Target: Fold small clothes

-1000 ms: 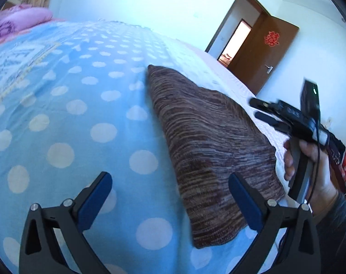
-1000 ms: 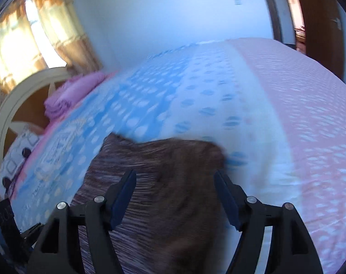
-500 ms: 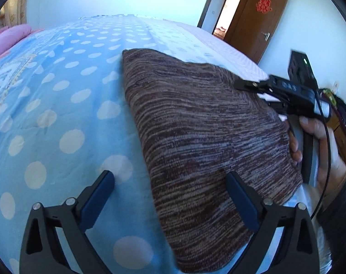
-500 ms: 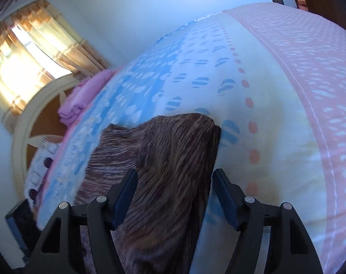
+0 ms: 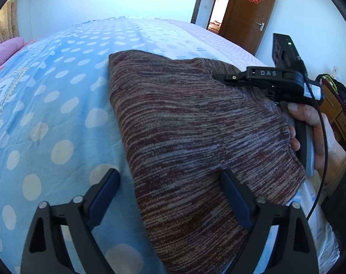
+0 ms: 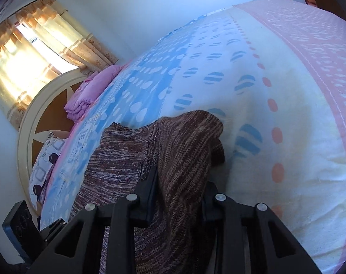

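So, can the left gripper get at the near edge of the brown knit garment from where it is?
Probably yes. The left gripper is open with the brown knit garment edge already between its fingers, nothing blocking. The right gripper grips the far side.

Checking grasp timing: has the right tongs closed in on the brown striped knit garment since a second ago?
Yes. The right tongs went from open above the brown striped knit garment to shut on its edge, lifting a fold off the polka-dot bedspread.

Home bedroom: polka-dot bed (image 5: 58,105), curtained window (image 6: 24,52), wooden door (image 5: 248,13)
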The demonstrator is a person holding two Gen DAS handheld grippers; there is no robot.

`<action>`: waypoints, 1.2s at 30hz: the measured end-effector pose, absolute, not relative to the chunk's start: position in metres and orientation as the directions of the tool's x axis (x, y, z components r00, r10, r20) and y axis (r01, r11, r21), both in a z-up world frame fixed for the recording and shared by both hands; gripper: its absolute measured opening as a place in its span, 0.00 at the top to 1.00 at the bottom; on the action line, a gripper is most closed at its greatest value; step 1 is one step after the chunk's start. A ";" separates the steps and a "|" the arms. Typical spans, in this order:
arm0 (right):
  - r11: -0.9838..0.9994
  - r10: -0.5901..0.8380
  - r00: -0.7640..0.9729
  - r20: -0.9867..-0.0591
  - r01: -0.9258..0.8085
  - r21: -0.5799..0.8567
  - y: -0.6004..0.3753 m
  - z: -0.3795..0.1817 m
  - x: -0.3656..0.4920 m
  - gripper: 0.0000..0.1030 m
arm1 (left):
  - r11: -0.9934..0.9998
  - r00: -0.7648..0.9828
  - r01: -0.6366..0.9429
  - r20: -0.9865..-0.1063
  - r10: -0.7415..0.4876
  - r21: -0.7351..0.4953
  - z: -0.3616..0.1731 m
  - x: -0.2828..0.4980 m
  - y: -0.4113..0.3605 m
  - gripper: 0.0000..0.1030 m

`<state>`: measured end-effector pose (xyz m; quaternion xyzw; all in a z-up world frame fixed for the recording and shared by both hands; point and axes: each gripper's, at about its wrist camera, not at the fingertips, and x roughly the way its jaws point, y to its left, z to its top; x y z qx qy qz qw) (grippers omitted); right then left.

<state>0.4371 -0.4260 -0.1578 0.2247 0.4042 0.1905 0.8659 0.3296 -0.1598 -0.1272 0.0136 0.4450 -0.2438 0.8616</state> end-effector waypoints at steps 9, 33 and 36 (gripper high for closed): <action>0.843 0.488 0.606 -0.628 -0.142 0.519 -0.422 -0.158 0.436 0.71 | 0.860 0.473 0.450 -0.753 -0.457 -0.239 -0.123 0.327 -0.155 0.36; 0.907 0.387 0.720 -0.575 -0.187 0.377 -0.364 -0.087 0.364 0.78 | 0.887 0.572 0.459 -0.746 -0.341 -0.054 -0.064 0.281 -0.133 0.81; 0.904 0.395 0.715 -0.577 -0.190 0.384 -0.352 -0.087 0.354 0.78 | 0.892 0.574 0.448 -0.748 -0.332 -0.052 -0.058 0.271 -0.122 0.81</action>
